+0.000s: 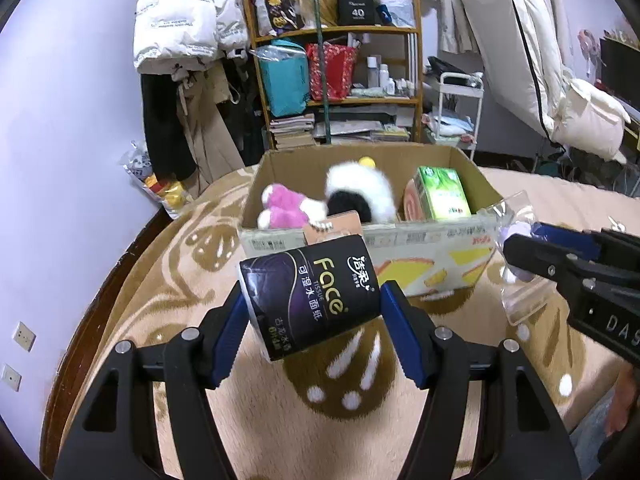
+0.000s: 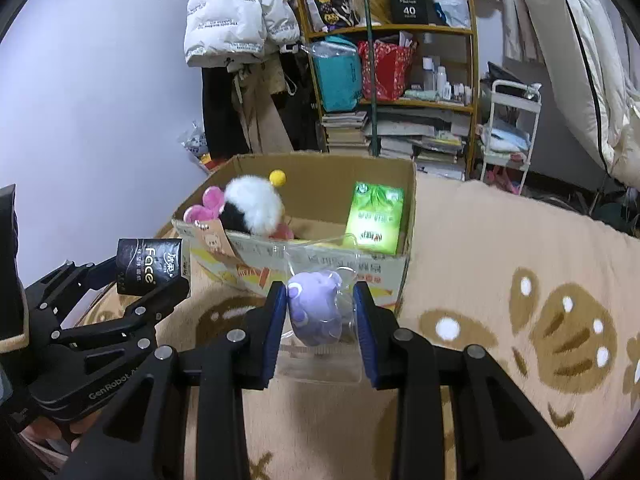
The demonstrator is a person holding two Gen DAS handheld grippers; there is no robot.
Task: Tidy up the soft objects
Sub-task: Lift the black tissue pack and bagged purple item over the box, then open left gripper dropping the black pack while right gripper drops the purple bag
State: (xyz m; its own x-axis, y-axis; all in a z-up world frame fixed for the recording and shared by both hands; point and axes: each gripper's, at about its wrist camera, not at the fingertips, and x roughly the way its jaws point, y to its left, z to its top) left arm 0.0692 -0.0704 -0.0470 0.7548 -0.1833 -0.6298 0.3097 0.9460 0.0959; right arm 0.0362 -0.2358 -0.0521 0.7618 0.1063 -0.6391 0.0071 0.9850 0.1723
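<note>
Left wrist view. Left gripper [image 1: 312, 312] closed on tissue pack [image 1: 310, 298], blue fingers [image 1: 228, 332] pressing both sides; pack held tilted, clear of the blanket [image 1: 200, 248], just short of the box [image 1: 440, 256]. Already in box: pink plush [image 1: 280, 208], white-and-black plush [image 1: 356, 194], green pack [image 1: 442, 192], pink roll [image 1: 412, 204] beside it. Right gripper [image 1: 520, 258] entering from the right, clamped on a clear bag [image 1: 520, 304]; fingertips mostly hidden here.

Right wrist view. Right gripper [image 2: 321, 312] closed on purple plush [image 2: 316, 308] inside clear bag [image 2: 320, 364], fingers [image 2: 276, 320] narrowed against the wrapping. Held just before the box [image 2: 384, 276] front wall, not yet over the rim. Left gripper [image 2: 148, 276] with tissue pack [image 2: 150, 266] at left, near the box corner. Green pack [image 2: 374, 216] and white-and-black plush [image 2: 252, 206] seen inside.

Progress, as judged: well along. Several items boxed, two in hand and not yet dropped in. No other loose soft items visible on the blanket [image 2: 520, 280].
</note>
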